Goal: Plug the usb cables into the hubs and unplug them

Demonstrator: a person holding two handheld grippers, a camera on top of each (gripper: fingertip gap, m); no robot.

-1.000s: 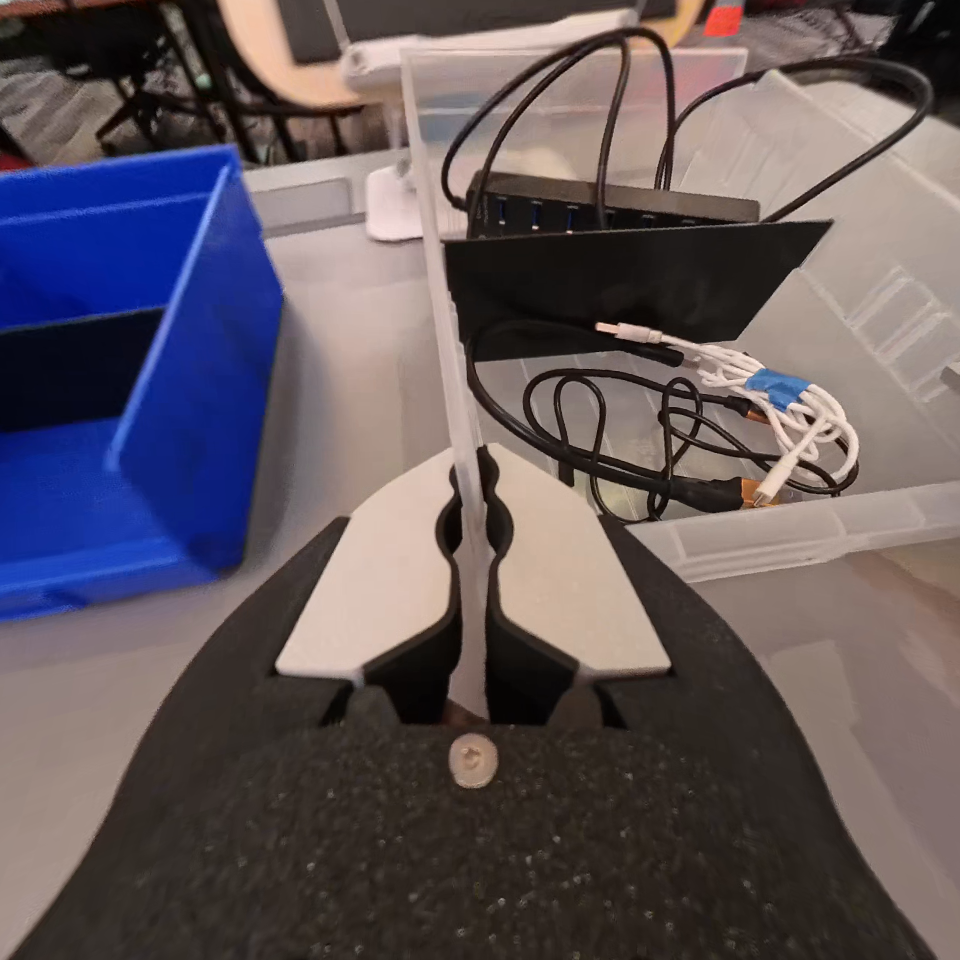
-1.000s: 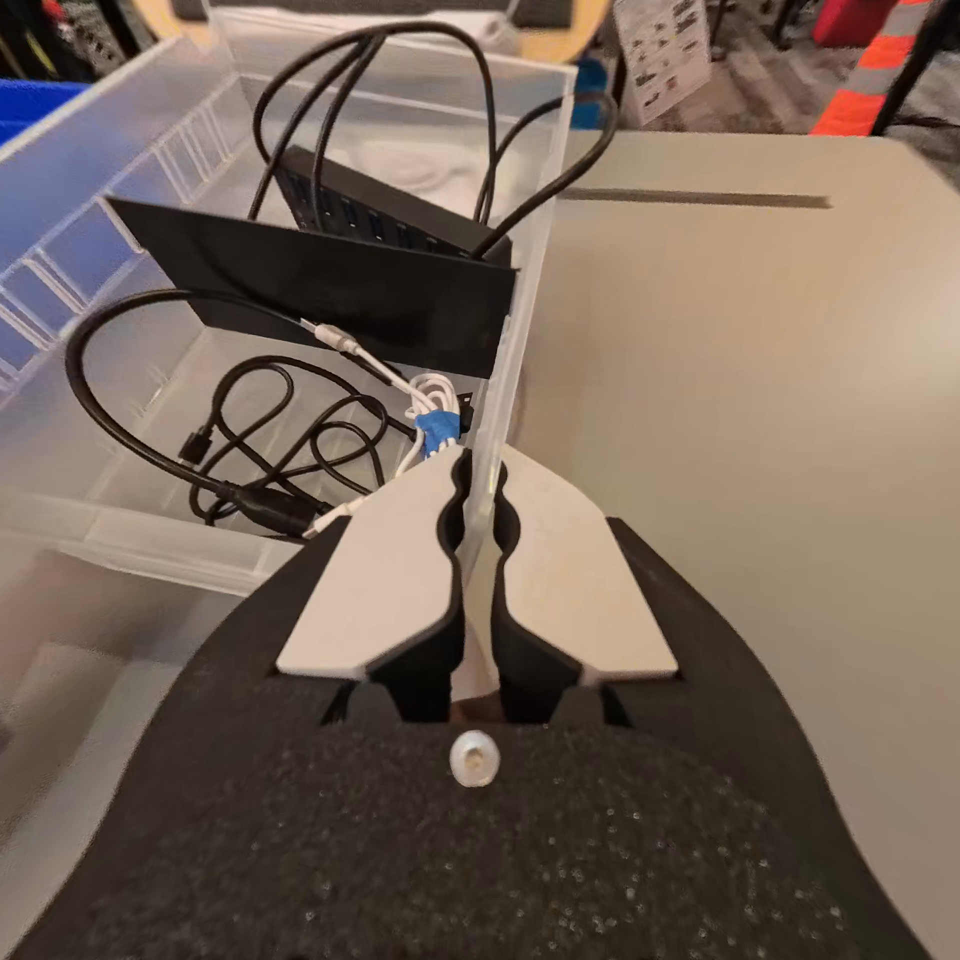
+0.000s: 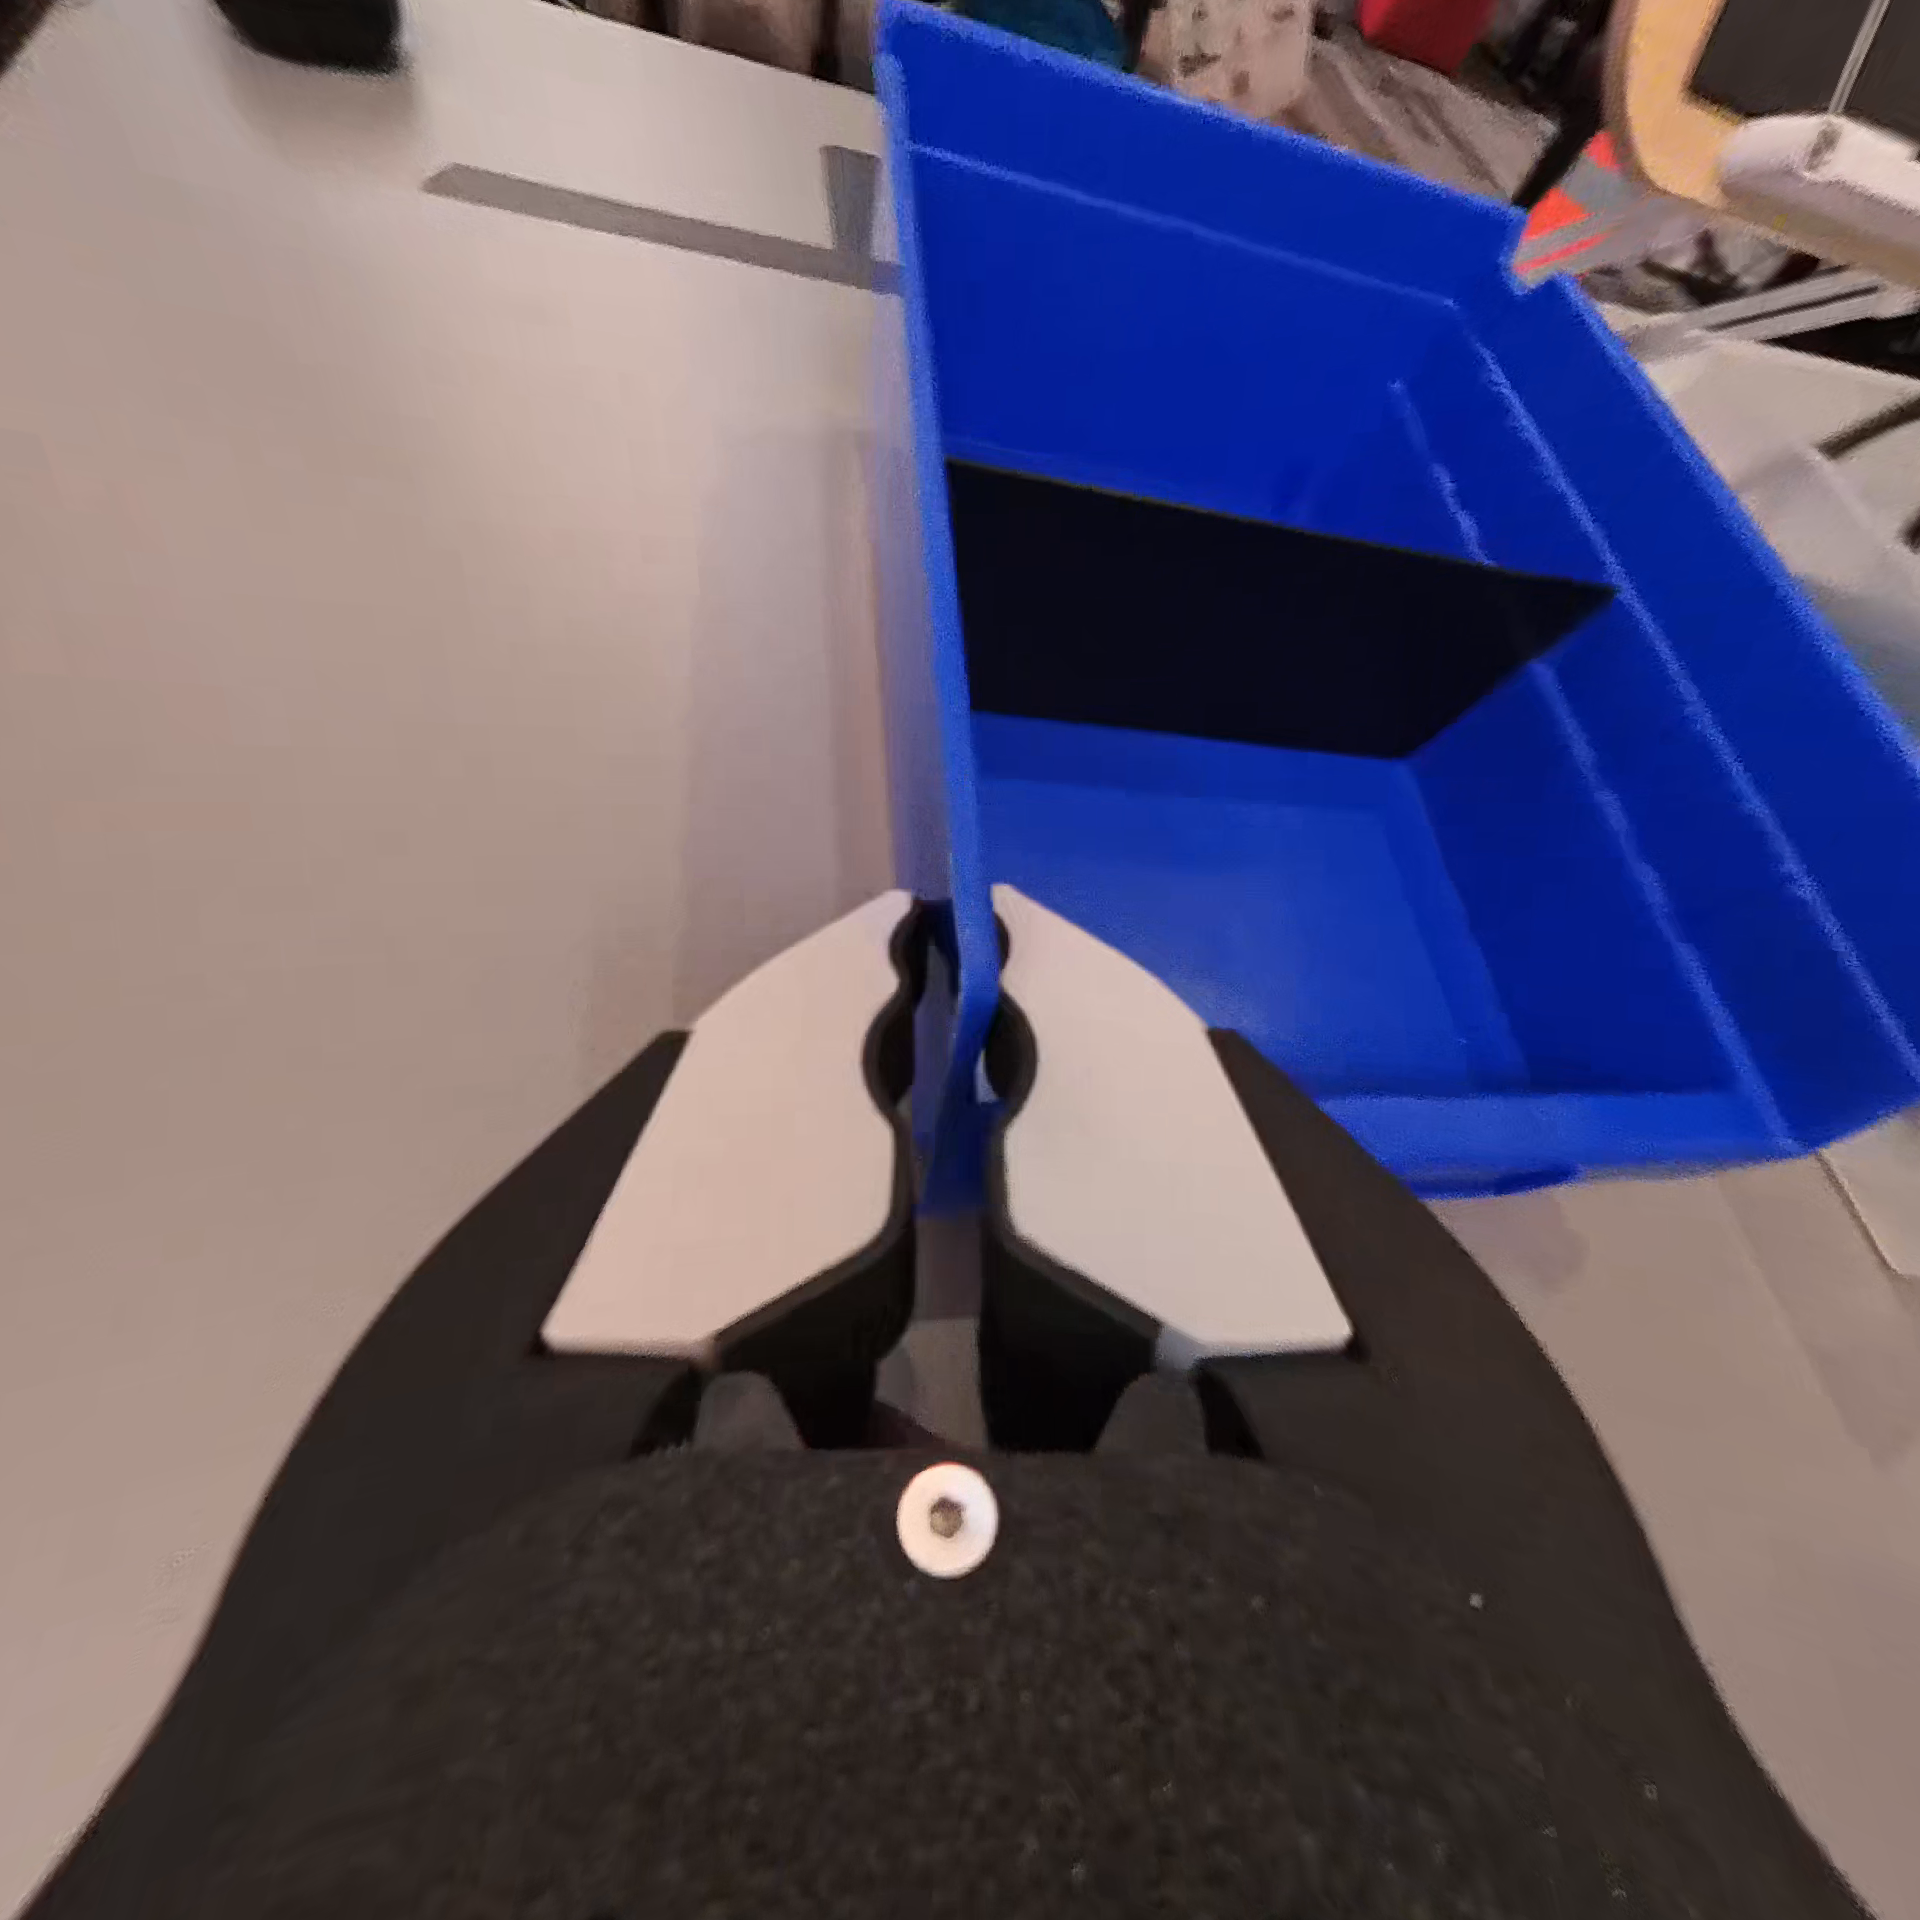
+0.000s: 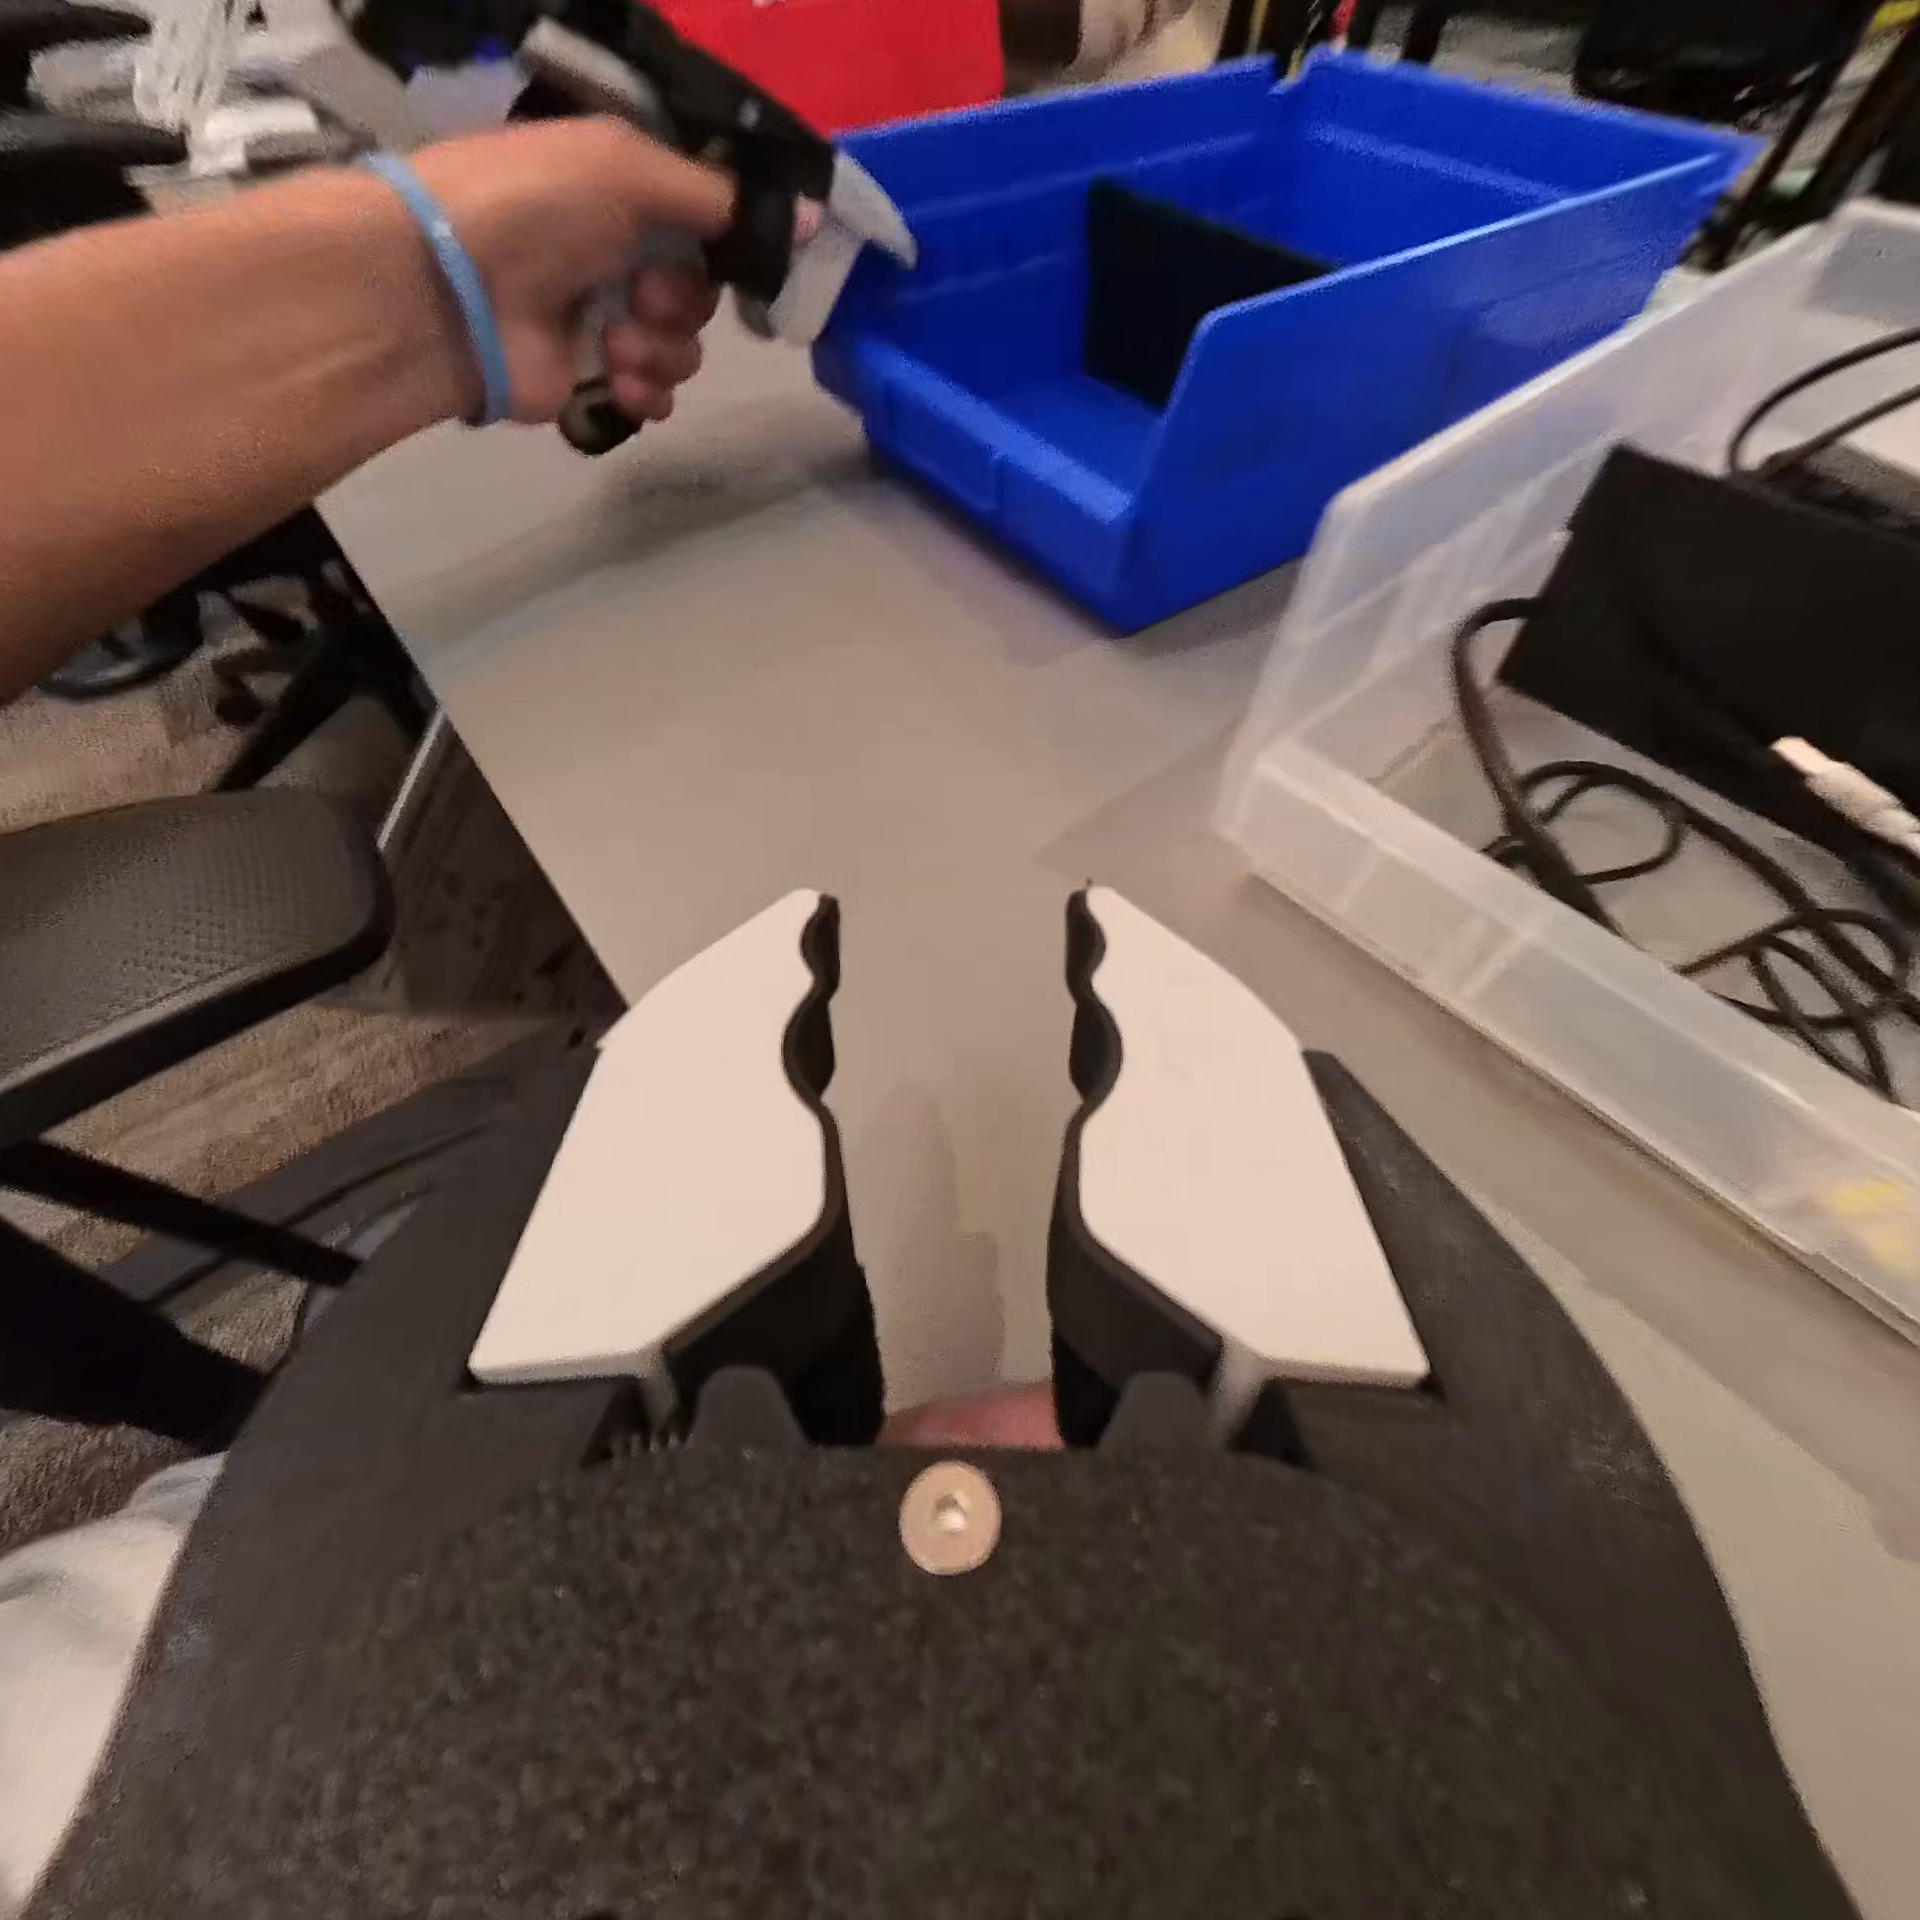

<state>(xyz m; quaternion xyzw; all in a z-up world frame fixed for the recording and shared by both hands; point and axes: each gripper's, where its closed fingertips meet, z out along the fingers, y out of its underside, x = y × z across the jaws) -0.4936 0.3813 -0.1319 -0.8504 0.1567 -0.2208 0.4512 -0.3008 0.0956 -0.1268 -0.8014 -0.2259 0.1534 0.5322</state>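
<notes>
Left gripper (image 3: 956,925) pinches the near side wall of the blue bin (image 3: 1351,935), which has a black divider (image 3: 1226,613) inside. Right gripper (image 4: 951,914) hangs spread above the bench's (image 4: 810,707) near-left edge. USB cables (image 4: 1766,935) lie coiled in the clear tub (image 4: 1558,997), right of the bin.

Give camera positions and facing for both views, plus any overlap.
Left wrist view: sits on the left gripper, looking forward along its fingers, which pinch the near wall of the blue bin on the grey table; only the fingers show.
Right wrist view: sits on the right gripper, fingers apart over the table edge, facing the blue bin and the clear bin of cables; the person's hand and forearm show, holding the left gripper.
Shared: the blue bin with its black divider, the table, the left gripper.
</notes>
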